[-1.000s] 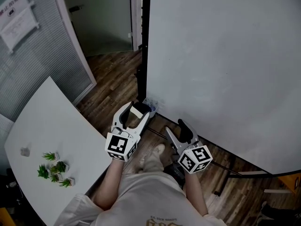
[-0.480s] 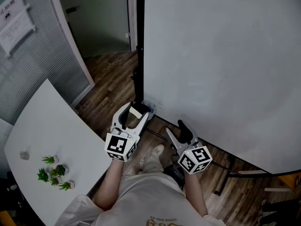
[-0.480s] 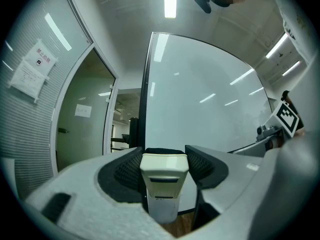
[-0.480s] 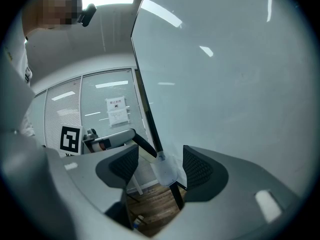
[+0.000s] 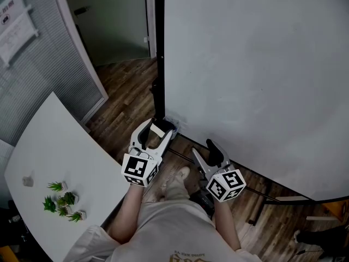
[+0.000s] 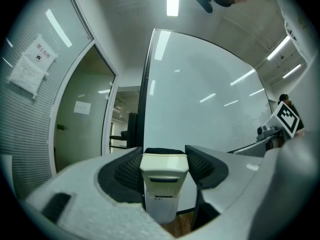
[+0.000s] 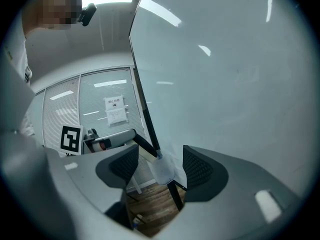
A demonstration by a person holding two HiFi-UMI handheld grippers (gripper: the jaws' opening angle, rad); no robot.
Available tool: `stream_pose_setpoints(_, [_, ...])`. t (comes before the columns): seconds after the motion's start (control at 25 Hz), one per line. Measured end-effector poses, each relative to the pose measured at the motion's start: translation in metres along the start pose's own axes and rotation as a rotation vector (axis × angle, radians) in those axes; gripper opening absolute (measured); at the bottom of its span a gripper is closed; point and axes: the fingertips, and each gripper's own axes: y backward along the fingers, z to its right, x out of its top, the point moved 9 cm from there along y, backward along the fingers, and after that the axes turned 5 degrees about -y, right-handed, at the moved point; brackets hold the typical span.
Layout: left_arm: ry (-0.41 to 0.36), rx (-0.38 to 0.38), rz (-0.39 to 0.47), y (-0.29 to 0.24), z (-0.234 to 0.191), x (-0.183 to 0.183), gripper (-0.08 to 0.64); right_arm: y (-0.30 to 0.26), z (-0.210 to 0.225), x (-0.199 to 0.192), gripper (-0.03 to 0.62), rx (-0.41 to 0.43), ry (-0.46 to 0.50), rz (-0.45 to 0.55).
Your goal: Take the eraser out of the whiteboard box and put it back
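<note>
Gripping a cream plastic block eraser (image 6: pixel 164 181) with a dark felt face, my left gripper (image 5: pixel 161 125) is pressing both ribbed black pads against its sides, so the jaws are standing partly apart around it. I am holding this eraser level, pointing toward 1 o'clock in the head view, where the small translucent whiteboard box (image 5: pixel 174 123) is hanging at the lower corner of the big white whiteboard (image 5: pixel 256 64). The eraser's far end is sitting right at the box; whether they are touching I cannot tell. My right gripper (image 5: pixel 203 148) is hovering at 4 o'clock from the left one, its jaws spreading wide with nothing between the pads. Its view is looking past them to the box. A curved white table (image 5: pixel 54 152) carrying small green plants (image 5: pixel 64 196) is sitting at 8 o'clock over the dark wooden floor (image 5: pixel 128 100).
</note>
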Motion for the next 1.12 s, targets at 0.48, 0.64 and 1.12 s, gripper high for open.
stream_pose_setpoints(0.48, [0.005,-0.005,-0.016,-0.006,0.000,-0.005,0.267,-0.001,0.005,-0.002,0.276,-0.008,-0.007,-0.006])
stream_pose_setpoints(0.64, [0.008,-0.006,-0.024,-0.009,0.000,-0.009,0.265,-0.002,0.007,-0.002,0.276,-0.007,-0.008,-0.008])
stream_pose_setpoints(1.12, [0.021,-0.006,-0.054,-0.018,0.001,-0.020,0.267,-0.003,0.015,-0.005,0.276,0.001,-0.016,-0.028])
